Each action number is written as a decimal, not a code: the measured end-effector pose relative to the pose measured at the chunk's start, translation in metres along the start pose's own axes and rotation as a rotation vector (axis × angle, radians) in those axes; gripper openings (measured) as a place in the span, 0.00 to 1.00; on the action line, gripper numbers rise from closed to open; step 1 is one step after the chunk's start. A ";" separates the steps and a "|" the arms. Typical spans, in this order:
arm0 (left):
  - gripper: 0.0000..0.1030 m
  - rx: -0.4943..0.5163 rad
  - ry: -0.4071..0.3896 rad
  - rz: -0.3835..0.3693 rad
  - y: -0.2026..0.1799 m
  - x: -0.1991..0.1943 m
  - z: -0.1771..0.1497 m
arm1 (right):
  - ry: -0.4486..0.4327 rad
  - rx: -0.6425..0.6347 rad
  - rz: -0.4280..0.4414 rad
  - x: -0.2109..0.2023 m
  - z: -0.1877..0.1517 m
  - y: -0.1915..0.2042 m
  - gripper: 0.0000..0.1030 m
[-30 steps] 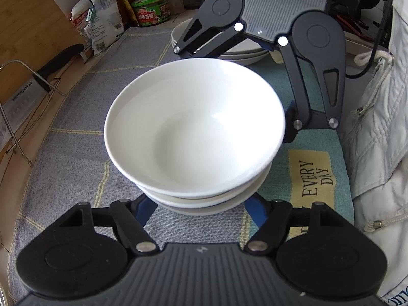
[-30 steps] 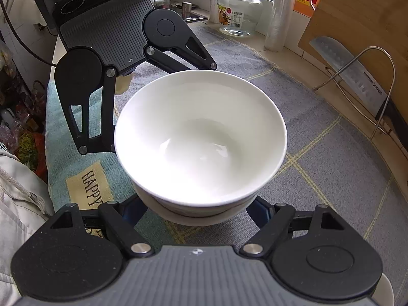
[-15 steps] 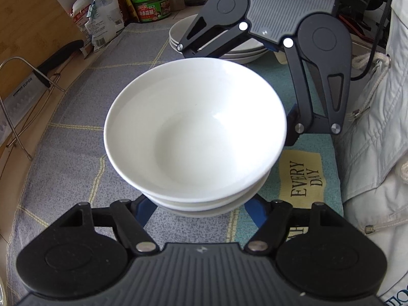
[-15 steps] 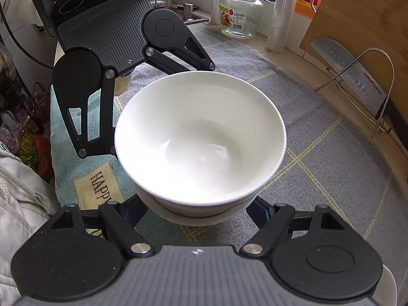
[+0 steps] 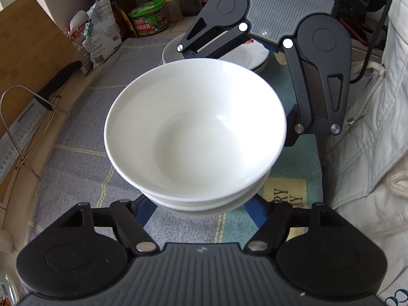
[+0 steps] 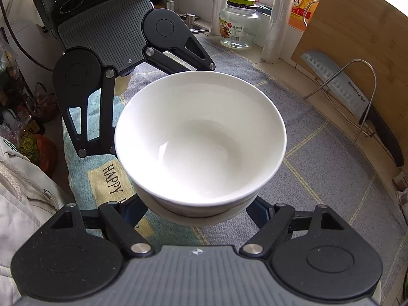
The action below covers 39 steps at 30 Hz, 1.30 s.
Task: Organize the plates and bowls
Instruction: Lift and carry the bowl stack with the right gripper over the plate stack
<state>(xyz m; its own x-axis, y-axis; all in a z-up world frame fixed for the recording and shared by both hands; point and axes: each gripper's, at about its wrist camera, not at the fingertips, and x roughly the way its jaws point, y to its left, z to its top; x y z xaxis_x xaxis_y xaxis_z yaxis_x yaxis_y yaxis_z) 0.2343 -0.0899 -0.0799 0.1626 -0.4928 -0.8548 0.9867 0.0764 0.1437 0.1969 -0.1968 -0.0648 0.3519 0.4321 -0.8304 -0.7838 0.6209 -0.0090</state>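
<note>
A stack of white bowls point(image 5: 196, 132) fills the middle of both views and is held up off the cloth; it also shows in the right wrist view point(image 6: 201, 140). My left gripper point(image 5: 201, 204) is shut on the stack's near side, blue fingertips under the bowls. My right gripper point(image 6: 201, 209) grips the opposite side, and faces me in the left wrist view point(image 5: 255, 81). A stack of white plates point(image 5: 250, 56) lies on the cloth behind the bowls.
A grey and teal cloth point(image 5: 76, 137) covers the counter. A cleaver point(image 6: 344, 94) on a wire stand leans against a wooden board point(image 6: 357, 33). Jars, bottles and packets point(image 5: 148, 20) stand at the back. A person's pale jacket point(image 5: 369, 153) is at the counter's edge.
Both grippers have carried the bowl stack toward the plates and lifted it a little. The grips have not changed.
</note>
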 end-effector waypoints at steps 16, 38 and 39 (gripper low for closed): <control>0.72 0.121 -0.051 0.008 -0.010 0.031 0.076 | -0.016 0.040 -0.125 -0.064 -0.055 -0.031 0.84; 0.72 0.201 -0.075 -0.056 -0.015 0.107 0.146 | 0.020 0.144 -0.194 -0.099 -0.131 -0.085 0.84; 0.72 0.200 -0.072 -0.056 -0.014 0.108 0.146 | 0.019 0.145 -0.192 -0.098 -0.131 -0.086 0.84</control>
<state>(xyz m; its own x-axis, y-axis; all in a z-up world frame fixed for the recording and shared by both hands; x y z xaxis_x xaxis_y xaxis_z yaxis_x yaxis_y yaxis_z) 0.2368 -0.2712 -0.1016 0.0999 -0.5524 -0.8276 0.9723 -0.1224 0.1991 0.1626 -0.3786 -0.0557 0.4768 0.2851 -0.8315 -0.6208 0.7789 -0.0890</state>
